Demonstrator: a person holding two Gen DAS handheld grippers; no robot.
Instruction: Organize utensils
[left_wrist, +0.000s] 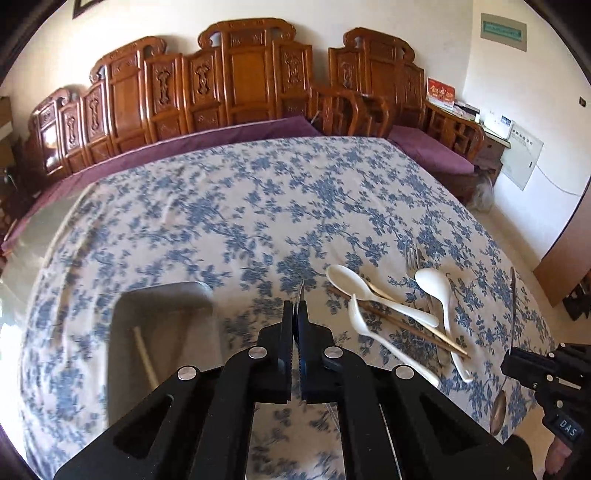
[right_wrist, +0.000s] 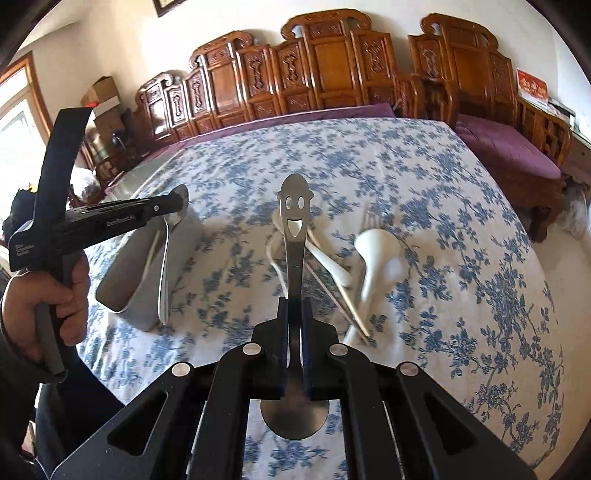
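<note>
My left gripper (left_wrist: 295, 314) is shut on a thin metal utensil (left_wrist: 301, 291) seen edge-on; in the right wrist view it (right_wrist: 173, 206) holds a metal spoon (right_wrist: 164, 273) above the steel tray (right_wrist: 136, 280). The tray (left_wrist: 162, 332) lies left of it and holds a white stick (left_wrist: 146, 354). My right gripper (right_wrist: 294, 306) is shut on a steel spoon with a smiley-face handle (right_wrist: 293, 229); in the left wrist view it (left_wrist: 511, 360) is at the right edge with that spoon (left_wrist: 511, 321). White spoons (left_wrist: 369, 291), chopsticks (left_wrist: 406, 325) and a fork (left_wrist: 412, 258) lie in a pile.
The table has a blue floral cloth (left_wrist: 240, 206). Carved wooden benches (left_wrist: 240, 81) with purple cushions (left_wrist: 432, 151) stand behind it. The person's hand (right_wrist: 44, 295) grips the left handle.
</note>
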